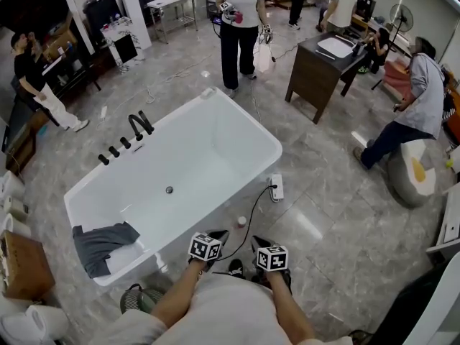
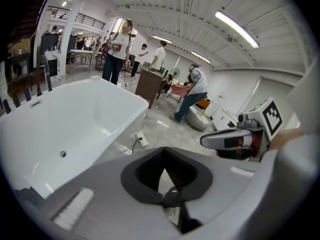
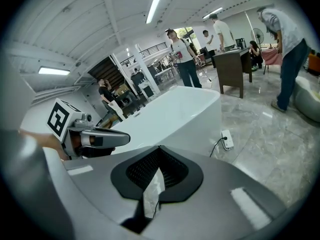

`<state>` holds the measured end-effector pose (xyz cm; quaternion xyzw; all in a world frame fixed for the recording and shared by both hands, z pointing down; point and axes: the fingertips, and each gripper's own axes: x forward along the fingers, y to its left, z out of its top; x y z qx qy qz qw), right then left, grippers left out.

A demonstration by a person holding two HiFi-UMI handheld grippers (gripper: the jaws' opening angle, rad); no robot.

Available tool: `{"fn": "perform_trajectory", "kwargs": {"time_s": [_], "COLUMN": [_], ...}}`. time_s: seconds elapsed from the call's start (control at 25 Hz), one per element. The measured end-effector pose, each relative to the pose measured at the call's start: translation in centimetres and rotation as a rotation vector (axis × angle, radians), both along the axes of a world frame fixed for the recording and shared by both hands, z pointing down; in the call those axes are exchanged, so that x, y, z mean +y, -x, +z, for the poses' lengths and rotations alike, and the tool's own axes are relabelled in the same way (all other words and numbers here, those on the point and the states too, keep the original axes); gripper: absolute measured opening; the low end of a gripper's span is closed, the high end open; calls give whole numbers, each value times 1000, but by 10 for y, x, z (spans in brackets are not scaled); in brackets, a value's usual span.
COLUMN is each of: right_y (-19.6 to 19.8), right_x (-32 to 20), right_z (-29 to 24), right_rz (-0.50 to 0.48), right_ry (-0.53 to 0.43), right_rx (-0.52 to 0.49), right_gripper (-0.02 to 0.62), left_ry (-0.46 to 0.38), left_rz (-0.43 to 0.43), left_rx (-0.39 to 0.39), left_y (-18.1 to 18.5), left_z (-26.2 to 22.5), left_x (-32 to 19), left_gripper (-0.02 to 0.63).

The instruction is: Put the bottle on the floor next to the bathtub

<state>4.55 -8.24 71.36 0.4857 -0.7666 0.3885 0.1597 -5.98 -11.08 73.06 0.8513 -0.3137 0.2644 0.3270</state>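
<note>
The left hand-held gripper (image 1: 218, 235) and the right hand-held gripper (image 1: 260, 244) are held side by side low over the grey marbled floor (image 1: 327, 218). Each has its jaws closed together with nothing between them. Just beyond them, a small pale bottle (image 1: 241, 222) is seen on the floor, close beside the white freestanding bathtub (image 1: 248, 121). A white power strip (image 1: 277, 187) is seen further on.

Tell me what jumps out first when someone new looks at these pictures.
A big white bathtub stands mid-floor in the head view, a grey cloth draped over its near left corner. Just below it the left gripper and right gripper sit side by side, both shut and empty.
</note>
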Motion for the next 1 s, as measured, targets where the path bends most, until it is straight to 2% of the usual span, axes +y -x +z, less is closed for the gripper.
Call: {"fn": "perform_trajectory", "kwargs": {"time_s": [1.0], "right_y": [1], "right_x": [3], "right_z": [-1], "right_rz": [-26], "right_ry": [-6], "right_rx": [3], "right_gripper": [-2], "left_ry": [19], "left_rz": [-4], "left_rx": [-12], "left_y": [2], "left_z": [1], "left_x": [3], "left_gripper": [57]}}
